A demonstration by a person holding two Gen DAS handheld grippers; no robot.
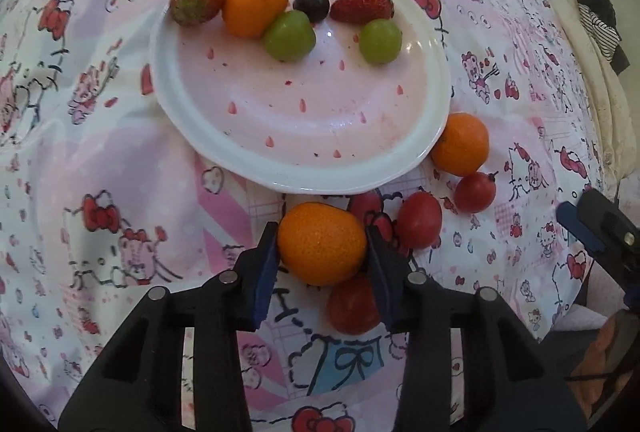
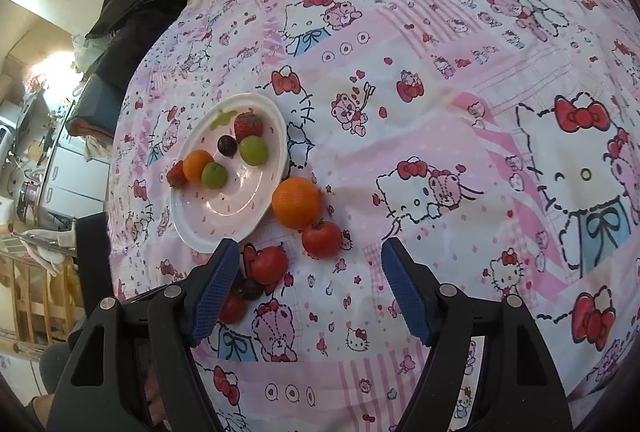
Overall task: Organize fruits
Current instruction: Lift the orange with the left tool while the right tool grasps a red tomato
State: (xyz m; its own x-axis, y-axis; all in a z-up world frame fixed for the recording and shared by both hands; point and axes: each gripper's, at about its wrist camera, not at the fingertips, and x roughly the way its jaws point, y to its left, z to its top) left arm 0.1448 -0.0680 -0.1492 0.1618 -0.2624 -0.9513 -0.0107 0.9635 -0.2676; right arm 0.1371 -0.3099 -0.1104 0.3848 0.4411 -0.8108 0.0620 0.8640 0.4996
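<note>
Left hand-held gripper clamped on a small orange

It sat on the bedspread just beside the plate rim; right hand-held gripper hovered wide open, empty, over tomatoes.

The left gripper clamps an orange below the plate.

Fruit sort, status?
Left gripper shut on an orange, off the plate. Right gripper open, empty. Tomatoes crowd the orange; path to plate clear.
</note>
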